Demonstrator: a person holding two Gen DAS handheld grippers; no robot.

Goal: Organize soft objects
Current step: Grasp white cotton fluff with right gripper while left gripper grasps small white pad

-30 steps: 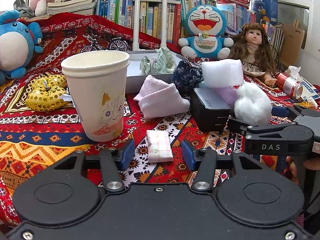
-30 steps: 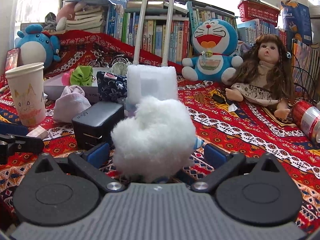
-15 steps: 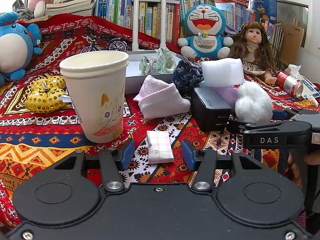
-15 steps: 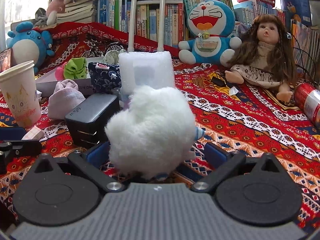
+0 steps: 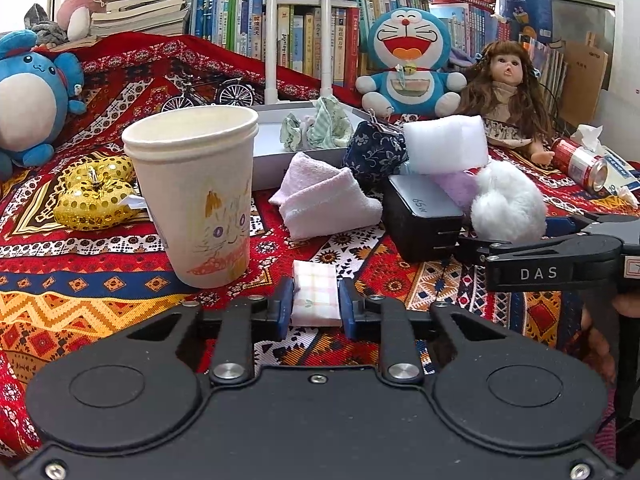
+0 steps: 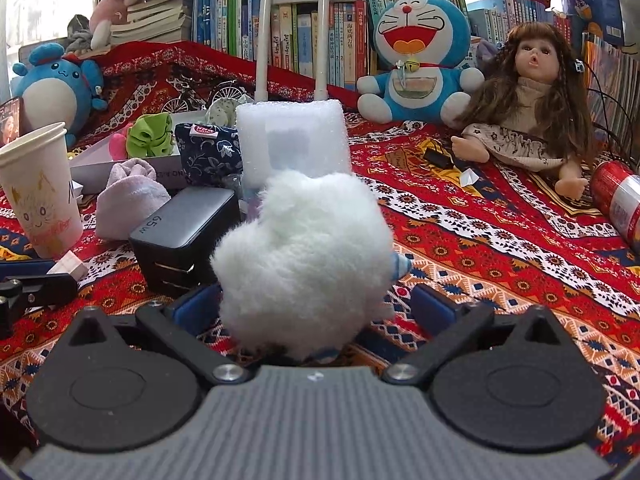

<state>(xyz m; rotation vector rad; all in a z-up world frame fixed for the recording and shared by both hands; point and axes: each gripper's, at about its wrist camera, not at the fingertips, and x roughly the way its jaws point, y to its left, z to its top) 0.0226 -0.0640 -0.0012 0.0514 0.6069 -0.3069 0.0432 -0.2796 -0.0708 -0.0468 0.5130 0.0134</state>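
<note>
Fluffy white ball (image 6: 302, 264) hiding right gripper (image 6: 316, 304) fingertips, base unseen

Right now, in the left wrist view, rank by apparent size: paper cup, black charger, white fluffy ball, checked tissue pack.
1. paper cup, though nearest the camera.
2-3. black charger and white fluffy ball, too alike to rank.
4. checked tissue pack.

I count two blue plush toys (image 6: 416, 60), one doll (image 6: 532, 96), one paper cup (image 5: 196, 192), one black charger (image 5: 420, 220), one red can (image 5: 580, 164).
</note>
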